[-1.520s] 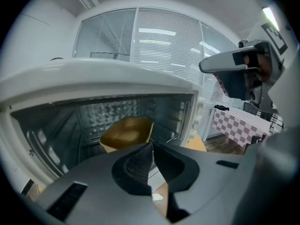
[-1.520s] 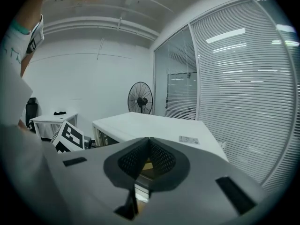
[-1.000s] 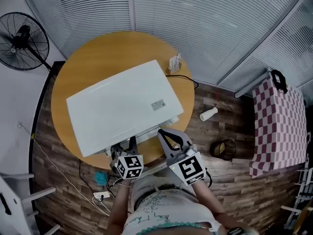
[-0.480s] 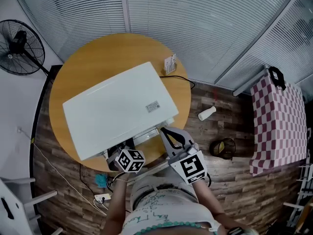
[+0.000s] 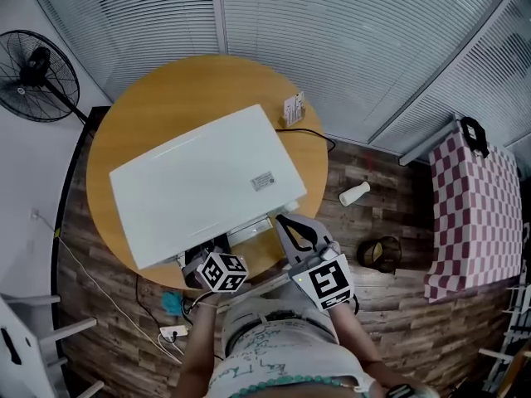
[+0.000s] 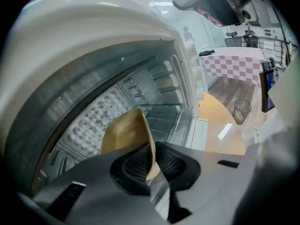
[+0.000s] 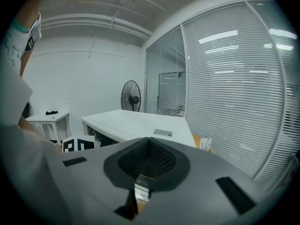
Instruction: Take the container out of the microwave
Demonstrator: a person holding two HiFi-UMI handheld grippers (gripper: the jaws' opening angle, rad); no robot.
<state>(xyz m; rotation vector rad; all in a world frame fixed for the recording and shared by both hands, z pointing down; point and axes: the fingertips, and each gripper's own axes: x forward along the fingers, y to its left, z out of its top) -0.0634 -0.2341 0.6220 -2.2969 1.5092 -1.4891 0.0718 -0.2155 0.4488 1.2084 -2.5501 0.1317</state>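
The container (image 6: pixel 124 134), a tan, thin-walled tray, is sitting inside the microwave (image 6: pixel 93 27), directly ahead of the left hand-held gripper (image 6: pixel 152 159). Its near rim is passing between that hand-held gripper's closing jaws, with both pads touching it. The microwave, a white box with a grey metal cavity and a cube-patterned inner panel, is standing open on the round wooden desk (image 5: pixel 166 89). Its opening is surrounding the hand-held gripper's tips.
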